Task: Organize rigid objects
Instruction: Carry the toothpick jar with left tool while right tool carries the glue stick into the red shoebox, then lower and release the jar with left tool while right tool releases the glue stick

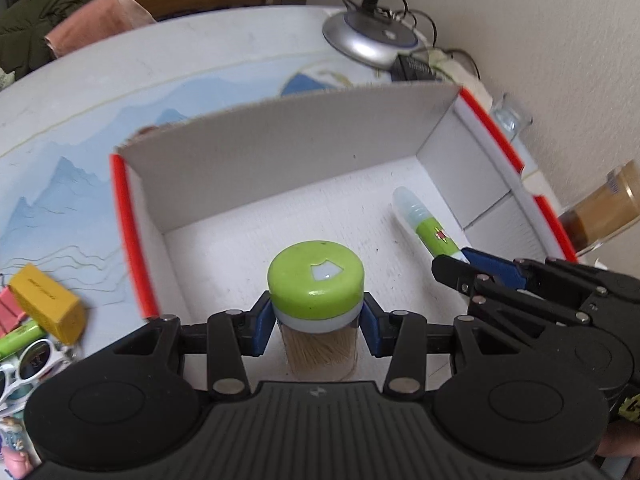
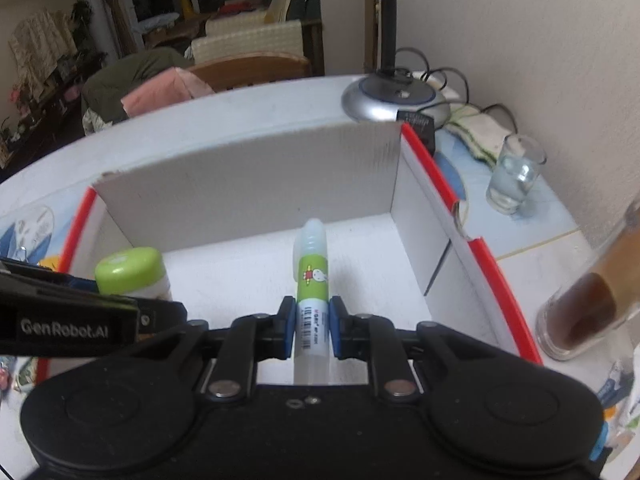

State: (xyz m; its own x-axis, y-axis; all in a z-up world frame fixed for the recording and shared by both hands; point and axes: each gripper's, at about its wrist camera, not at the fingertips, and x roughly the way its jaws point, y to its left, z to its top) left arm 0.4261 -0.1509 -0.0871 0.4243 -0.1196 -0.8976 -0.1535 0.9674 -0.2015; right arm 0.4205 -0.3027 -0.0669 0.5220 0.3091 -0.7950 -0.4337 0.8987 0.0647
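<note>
My left gripper is shut on a clear toothpick jar with a green lid, held upright over the floor of a white cardboard box with red edges. My right gripper is shut on a glue tube with a green label, also above the box floor, pointing toward the back wall. The jar shows at the left in the right wrist view. The glue tube and the right gripper show at the right in the left wrist view.
Left of the box lie a yellow box, a green marker and white sunglasses. Right of it stand a water glass and a glass of brown drink. A lamp base with cables sits behind.
</note>
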